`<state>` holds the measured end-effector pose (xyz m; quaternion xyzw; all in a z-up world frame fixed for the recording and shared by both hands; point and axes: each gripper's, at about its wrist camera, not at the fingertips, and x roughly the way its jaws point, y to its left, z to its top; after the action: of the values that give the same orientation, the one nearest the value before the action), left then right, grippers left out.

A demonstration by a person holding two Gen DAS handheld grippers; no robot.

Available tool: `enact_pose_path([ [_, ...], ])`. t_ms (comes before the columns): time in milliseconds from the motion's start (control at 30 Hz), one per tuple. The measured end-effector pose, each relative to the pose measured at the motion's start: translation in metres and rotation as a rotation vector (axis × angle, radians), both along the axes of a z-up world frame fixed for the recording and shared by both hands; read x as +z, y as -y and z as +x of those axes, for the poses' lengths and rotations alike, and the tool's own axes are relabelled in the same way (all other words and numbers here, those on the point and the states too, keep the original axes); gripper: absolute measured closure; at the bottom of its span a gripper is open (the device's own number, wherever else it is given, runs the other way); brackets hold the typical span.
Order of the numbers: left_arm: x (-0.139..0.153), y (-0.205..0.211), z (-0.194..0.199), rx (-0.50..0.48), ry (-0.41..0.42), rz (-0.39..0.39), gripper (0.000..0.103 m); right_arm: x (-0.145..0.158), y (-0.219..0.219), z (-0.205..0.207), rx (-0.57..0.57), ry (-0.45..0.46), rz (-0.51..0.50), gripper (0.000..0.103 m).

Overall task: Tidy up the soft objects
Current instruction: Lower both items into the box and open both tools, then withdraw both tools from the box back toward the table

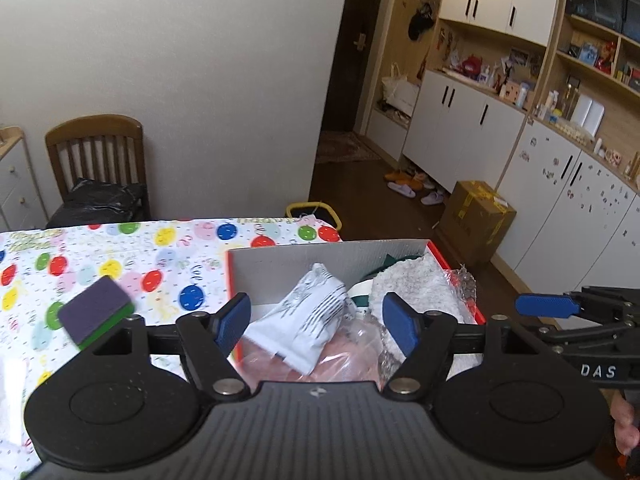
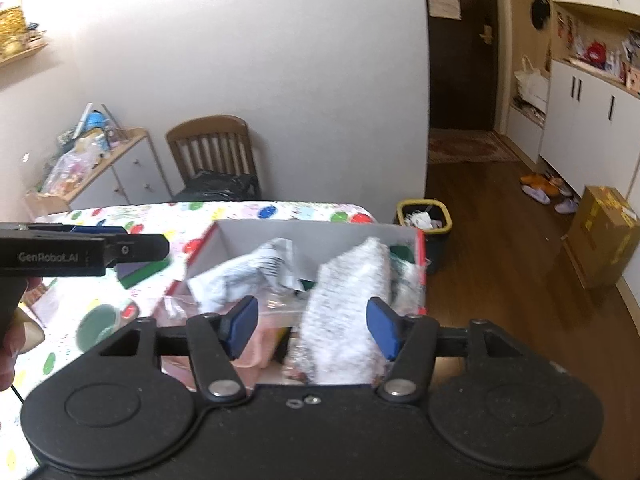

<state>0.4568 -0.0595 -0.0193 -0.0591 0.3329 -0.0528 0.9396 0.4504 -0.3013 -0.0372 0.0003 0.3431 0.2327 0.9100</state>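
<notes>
At the far left of the left wrist view the table [image 1: 120, 256] carries a cloth printed with coloured balloons; a purple-topped sponge [image 1: 96, 312] with a green underside lies on it, just left of the box and apart from both tools; behind the table a wooden chair [image 1: 96, 148] stands against the wall with a black bag [image 1: 100, 202] on its seat. The left tool [image 1: 316, 326] hangs released over the near left part of the box, its blue pads [image 1: 234, 320] spread wide and holding nothing; between them shows a white printed packet [image 1: 304, 320], tilted, resting on clear plastic bagging [image 1: 348, 360] with something pink under it. The box [image 1: 288, 258] is red-edged with grey inner walls and sits at the table's right end; a fluffy white cloth [image 1: 416, 284] lies against its right side, with a dark green item [image 1: 396, 262] half hidden behind it in the far right corner. Further right, the right tool [image 1: 548, 306] enters that view from the edge, seen side-on.

In the right wrist view the right tool [image 2: 314, 326] is likewise released, pads [image 2: 382, 326] wide apart and empty, above the near right part of the box [image 2: 304, 230]; the fluffy white cloth [image 2: 352, 304] runs between them, not touched as far as can be told. Beyond the table's right edge a yellow-rimmed bin [image 2: 424, 216] stands on the wood floor; a cardboard carton [image 2: 604, 232] sits well apart to the right, beside white cabinets.
</notes>
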Motion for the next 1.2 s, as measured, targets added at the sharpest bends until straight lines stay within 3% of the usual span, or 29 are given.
enact_pose_path([
  [200, 0.011, -0.030, -0.039, 0.019, 0.037, -0.012, 0.022, 0.016, -0.026, -0.019, 0.056, 0.014, 0.032, 0.039],
  [333, 0.014, -0.054, -0.060, 0.041, 0.045, -0.023, 0.018, 0.025, -0.051, -0.032, 0.094, 0.022, 0.048, 0.027],
  [467, 0.014, -0.082, -0.078, 0.067, 0.042, -0.020, 0.017, 0.032, -0.080, -0.042, 0.132, 0.038, 0.040, 0.022],
  [533, 0.012, -0.098, -0.087, 0.075, 0.039, -0.033, 0.005, 0.034, -0.095, -0.045, 0.146, 0.037, 0.041, 0.019],
  [600, 0.009, -0.116, -0.098, 0.089, 0.040, -0.044, 0.001, 0.035, -0.110, -0.048, 0.159, 0.035, 0.039, 0.018],
  [767, -0.002, -0.155, -0.122, 0.129, 0.033, -0.046, 0.001, 0.035, -0.147, -0.052, 0.192, 0.023, 0.020, 0.014],
  [967, -0.017, -0.195, -0.141, 0.224, 0.057, 0.031, 0.000, 0.037, -0.196, -0.052, 0.223, 0.009, -0.010, 0.005],
  [1200, -0.047, -0.238, -0.153, 0.308, 0.059, 0.044, 0.000, 0.032, -0.259, -0.038, 0.212, -0.043, -0.054, 0.000],
])
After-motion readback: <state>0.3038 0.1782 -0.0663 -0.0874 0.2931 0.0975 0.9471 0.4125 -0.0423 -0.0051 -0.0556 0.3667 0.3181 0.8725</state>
